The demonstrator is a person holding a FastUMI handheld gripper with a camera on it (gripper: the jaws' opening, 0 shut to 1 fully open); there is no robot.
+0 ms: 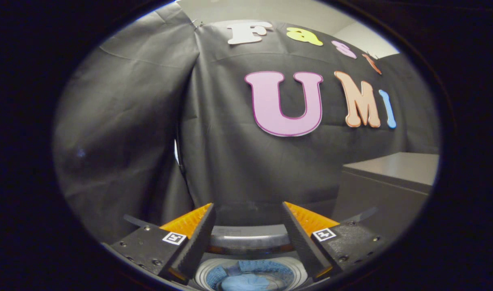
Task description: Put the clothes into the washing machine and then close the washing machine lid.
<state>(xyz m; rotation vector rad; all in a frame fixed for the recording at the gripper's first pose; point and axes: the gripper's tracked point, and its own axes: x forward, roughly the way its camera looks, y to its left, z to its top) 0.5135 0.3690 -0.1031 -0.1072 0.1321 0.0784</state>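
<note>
The claw (pixel 248 210) is released: its two fingers (pixel 195 238) stand spread apart, nothing is held between them, and neither finger touches any object.

Below the fingers, in the gap between their bases, lies the round opening of the washing machine (pixel 250 277). The clothes (pixel 250 279), a blue fabric bundle with a ribbed or textured edge, sit inside the tub, directly under the claw and nearer than the fingertips. A pale ring of the tub wall surrounds the bundle.

Just ahead of the tub, spanning the gap between the two fingers, runs a curved grey band (pixel 250 238); it reads as the rear rim or raised lid of the machine, but which of the two cannot be told. The opening is uncovered.

Beyond the fingertips hangs the black cloth wall (pixel 230 153) of the booth, with a vertical seam or fold ahead of the left finger.

Beyond and to the right of the right finger stands a grey cabinet (pixel 392 173) with a flat, lighter top surface, well apart from the claw.
</note>
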